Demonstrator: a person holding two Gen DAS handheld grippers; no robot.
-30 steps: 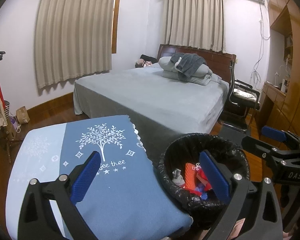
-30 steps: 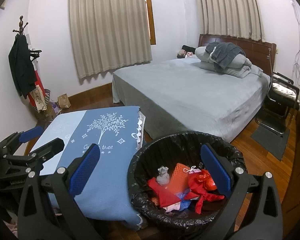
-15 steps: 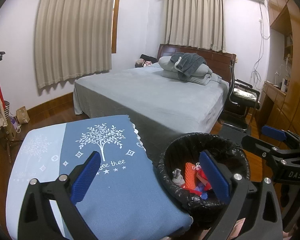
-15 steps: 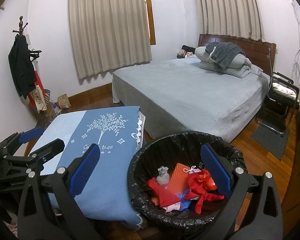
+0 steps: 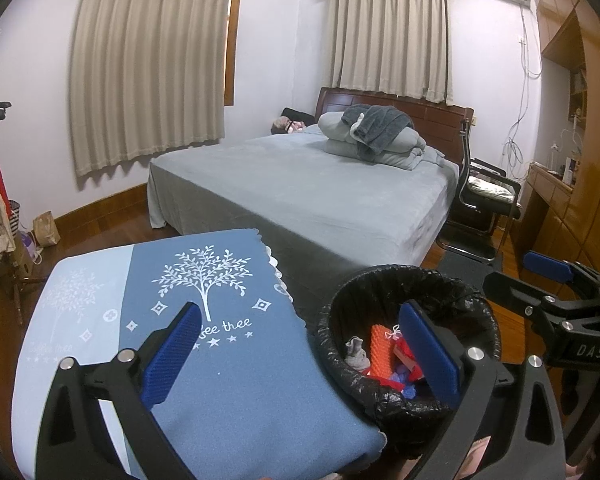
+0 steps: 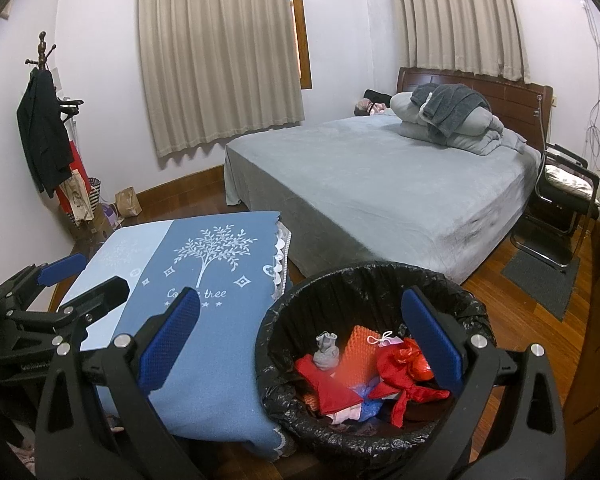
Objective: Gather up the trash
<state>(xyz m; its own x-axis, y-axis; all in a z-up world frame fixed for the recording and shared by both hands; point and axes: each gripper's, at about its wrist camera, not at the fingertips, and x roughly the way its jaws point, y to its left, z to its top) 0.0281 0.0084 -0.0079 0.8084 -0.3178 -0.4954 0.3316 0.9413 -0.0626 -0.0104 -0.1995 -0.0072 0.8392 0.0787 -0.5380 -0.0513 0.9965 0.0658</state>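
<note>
Trash (image 6: 364, 364) sits piled in the black-lined bin (image 6: 380, 280), right beside the blue-clothed table (image 5: 228, 360); nothing has shifted over the last second. Both my left gripper (image 5: 300, 354) and right gripper (image 6: 310, 346) hang wide open and empty over the bin, so collecting looks finished

I was working in a home bedroom: a wide bed (image 6: 384, 184) with a grey cover and folded bedding (image 6: 448, 120) against a wooden headboard (image 5: 420, 110), beige curtains (image 6: 220, 52) over two windows, a coat stand (image 6: 44, 112) hung with dark clothes, built-in wooden cupboards (image 5: 580, 128), and wood flooring (image 6: 540, 308).
</note>
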